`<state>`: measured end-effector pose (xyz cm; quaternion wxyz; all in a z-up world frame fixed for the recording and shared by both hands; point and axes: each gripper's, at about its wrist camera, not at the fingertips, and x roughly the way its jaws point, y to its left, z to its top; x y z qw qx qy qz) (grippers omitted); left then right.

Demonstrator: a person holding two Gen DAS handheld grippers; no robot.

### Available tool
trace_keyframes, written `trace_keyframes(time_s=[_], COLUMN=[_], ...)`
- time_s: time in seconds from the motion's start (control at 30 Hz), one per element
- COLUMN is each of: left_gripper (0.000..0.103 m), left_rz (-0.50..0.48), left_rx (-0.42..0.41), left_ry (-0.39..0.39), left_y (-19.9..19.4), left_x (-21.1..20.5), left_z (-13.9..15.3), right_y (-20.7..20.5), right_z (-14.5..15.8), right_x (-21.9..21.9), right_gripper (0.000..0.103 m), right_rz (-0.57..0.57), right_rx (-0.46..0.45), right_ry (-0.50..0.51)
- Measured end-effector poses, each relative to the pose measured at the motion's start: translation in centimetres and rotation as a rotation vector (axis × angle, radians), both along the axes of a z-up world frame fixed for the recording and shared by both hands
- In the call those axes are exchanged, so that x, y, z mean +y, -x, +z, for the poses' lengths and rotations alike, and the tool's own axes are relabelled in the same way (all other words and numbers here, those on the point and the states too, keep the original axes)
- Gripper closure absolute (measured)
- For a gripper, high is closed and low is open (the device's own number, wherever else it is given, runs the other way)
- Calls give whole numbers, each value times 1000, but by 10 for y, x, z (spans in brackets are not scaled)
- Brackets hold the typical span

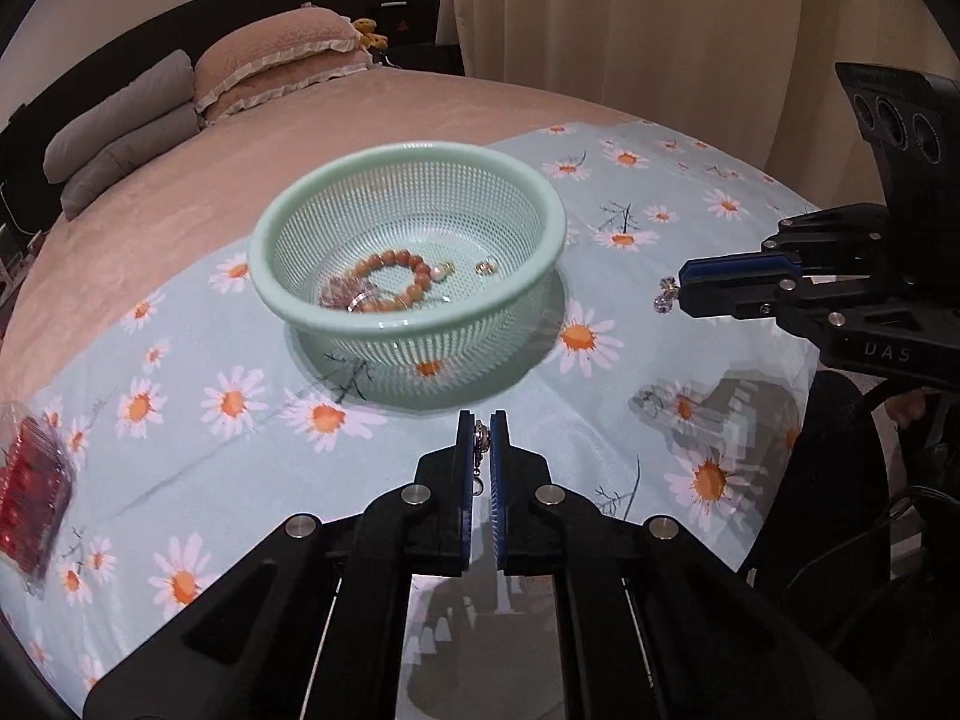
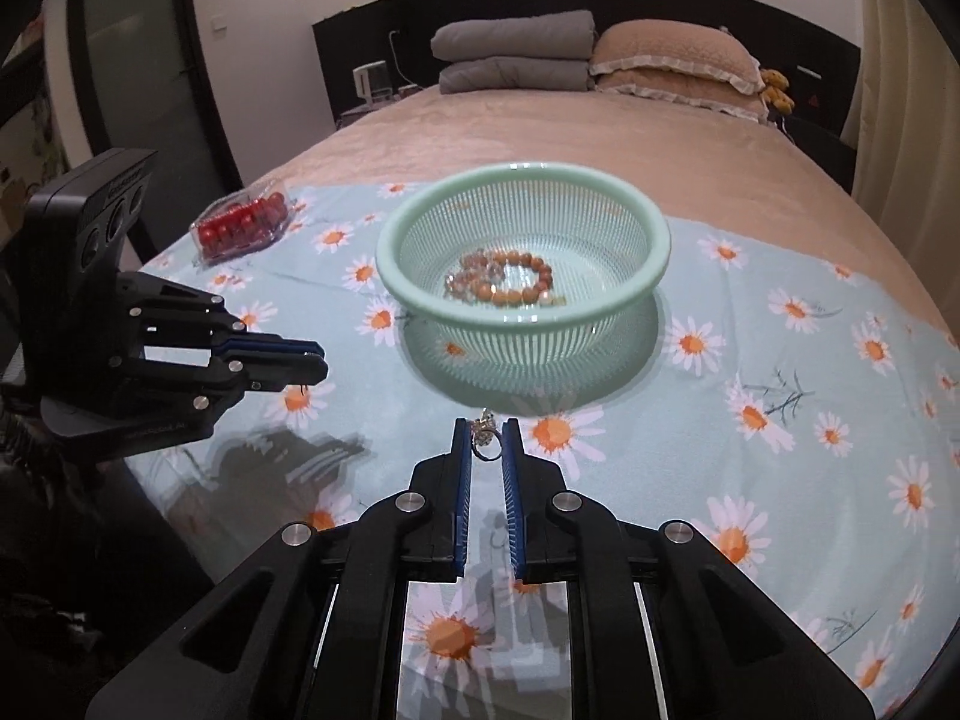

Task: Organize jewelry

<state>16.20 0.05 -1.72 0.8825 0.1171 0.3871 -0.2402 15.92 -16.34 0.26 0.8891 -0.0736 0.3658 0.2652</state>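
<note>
A mint-green mesh basket [image 1: 336, 306] [image 2: 651, 276] stands on the daisy-print cloth [image 1: 180, 432] [image 2: 750, 480] on a bed. Inside it lie a brown bead bracelet [image 1: 393, 276] [image 2: 510, 276], a pinkish bracelet [image 1: 342, 294] and a small gold piece [image 1: 485, 267]. My left gripper [image 1: 481, 426] [image 2: 318, 366] is shut on a small silver earring [image 1: 479, 450], raised just in front of the basket. To the basket's right, my right gripper [image 2: 487, 429] [image 1: 681, 291] is shut on a silver ring with a crystal top [image 2: 485, 435] [image 1: 665, 294].
A clear packet of red beads [image 1: 30, 492] [image 2: 243, 225] lies at the cloth's left edge. Grey folded blankets [image 2: 513, 54] and beige pillows [image 2: 672, 63] sit at the head of the bed. A curtain [image 1: 630, 30] hangs beyond the bed's right side.
</note>
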Motion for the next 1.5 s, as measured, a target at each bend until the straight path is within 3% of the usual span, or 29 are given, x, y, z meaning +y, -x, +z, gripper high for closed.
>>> trace_keyframes(time_s=[0.2, 0.37, 0.6, 0.93, 0.97, 1.0, 1.03, 1.1, 1.2, 1.33, 1.37, 1.5], left_gripper=[98, 98, 98, 96, 93, 78, 50, 28, 18, 6, 6, 6], left_rz=[20, 13, -7, 28, 42, 46, 57, 90, 135, 198, 211, 285], left_rx=[-92, -111, -73, 7, -2, -11, -26, -67, -121, -186, -198, -223], left_ry=[0, 3, 20, -28, -35, -28, -20, -9, 5, 12, 15, -8], left_y=[-29, -56, -98, -144, -144, -142, -139, -133, -121, -91, -83, -43], left_x=[9, 9, 6, 8, 10, 11, 14, 20, 25, 30, 32, 33], left_z=[47, 61, 43, -13, -14, -12, -9, 2, 23, 51, 57, 68], right_y=[-22, -50, -97, -152, -154, -156, -158, -154, -138, -101, -89, -47], right_z=[40, 54, 44, -18, -22, -23, -22, -15, 4, 33, 40, 59], right_x=[-2, 1, 23, 36, 34, 32, 29, 23, 15, 10, 9, 3], right_gripper=[93, 93, 93, 91, 90, 83, 77, 51, 37, 25, 19, 15], right_rz=[-4, 1, 39, 17, 2, -16, -28, -55, -82, -99, -104, -115], right_rx=[-90, -109, -96, 27, 30, 31, 33, 12, -41, -119, -138, -181], right_ry=[5, -6, 11, 2, 10, 13, 5, -14, -24, -9, -5, 24])
